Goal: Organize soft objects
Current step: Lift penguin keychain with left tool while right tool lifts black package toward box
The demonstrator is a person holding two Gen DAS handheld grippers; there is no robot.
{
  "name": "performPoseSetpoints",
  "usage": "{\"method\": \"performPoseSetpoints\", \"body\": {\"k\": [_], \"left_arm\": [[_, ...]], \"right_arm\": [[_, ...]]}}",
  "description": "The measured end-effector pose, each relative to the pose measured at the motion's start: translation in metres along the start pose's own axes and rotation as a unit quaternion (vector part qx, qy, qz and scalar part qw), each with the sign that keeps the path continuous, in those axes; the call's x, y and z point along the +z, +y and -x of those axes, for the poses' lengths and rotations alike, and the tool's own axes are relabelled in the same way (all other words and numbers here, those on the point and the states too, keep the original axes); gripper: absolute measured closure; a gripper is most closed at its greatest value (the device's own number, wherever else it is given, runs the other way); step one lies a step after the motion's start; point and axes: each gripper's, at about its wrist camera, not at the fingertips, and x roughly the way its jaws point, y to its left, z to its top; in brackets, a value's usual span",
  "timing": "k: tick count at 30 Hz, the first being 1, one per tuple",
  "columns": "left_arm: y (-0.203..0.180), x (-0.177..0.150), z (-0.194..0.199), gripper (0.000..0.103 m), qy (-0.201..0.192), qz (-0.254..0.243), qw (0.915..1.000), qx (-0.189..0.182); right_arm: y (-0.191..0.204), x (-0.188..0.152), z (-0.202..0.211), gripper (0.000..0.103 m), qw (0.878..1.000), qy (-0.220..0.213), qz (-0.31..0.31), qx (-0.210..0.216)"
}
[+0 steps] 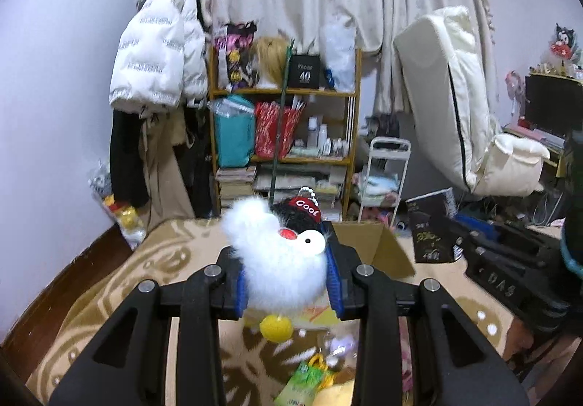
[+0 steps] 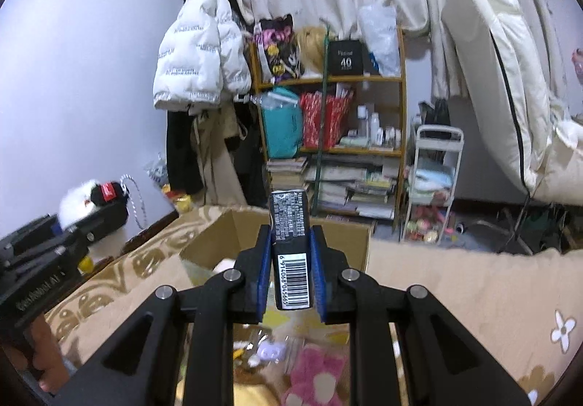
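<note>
Fluffy white fur fills the left gripper (image 1: 288, 278): its blue-padded fingers (image 1: 240, 291) are clamped on either flank of a plush penguin toy (image 1: 282, 269), a round, long-haired thing with a black head, a red band reading "Cool", a beaded loop on top and a yellow pom-pom foot dangling below. It hangs in the air on the near side of the cardboard box (image 1: 379, 247), whose open flaps stand on the beige patterned blanket (image 1: 120, 282). So the carry is on, by my reading, and the drop has yet to come.

Over to the right gripper (image 2: 289, 265), and that one is closed too, pinching a slim black pack (image 2: 291, 242) by its narrow sides. It is rectangular and crinkly-looking, printed in white text with a barcode at the near end, and it points straight at the same cardboard box, hovering just short of the near rim. The penguin shows again from this side, well left of the box.

Below both grippers, nearer than the box, lies a heap still waiting: a pink plush (image 2: 313, 373), something yellow and soft, a green packet (image 1: 308, 382).

Next call, I'd say, is to bring each load forward over the box opening before letting go. That fur will squash and spring back, so the penguin may cling to a pad on release; the pack is light and could tip on a flap.
</note>
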Motion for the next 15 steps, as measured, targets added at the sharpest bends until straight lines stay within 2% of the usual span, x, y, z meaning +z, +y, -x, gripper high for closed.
{"method": "performPoseSetpoints", "body": {"k": [7,15], "left_arm": [[-0.002,0.025,-0.017,0.071,-0.018,-0.017,0.9997,0.003],[-0.001,0.033,-0.05,0.071,-0.012,-0.024,0.9996,0.008]], "right_arm": [[-0.002,0.016,-0.01,0.082,0.999,-0.03,0.013,-0.007],[-0.009,0.017,-0.032,0.082,0.999,-0.027,0.032,-0.013]]}}
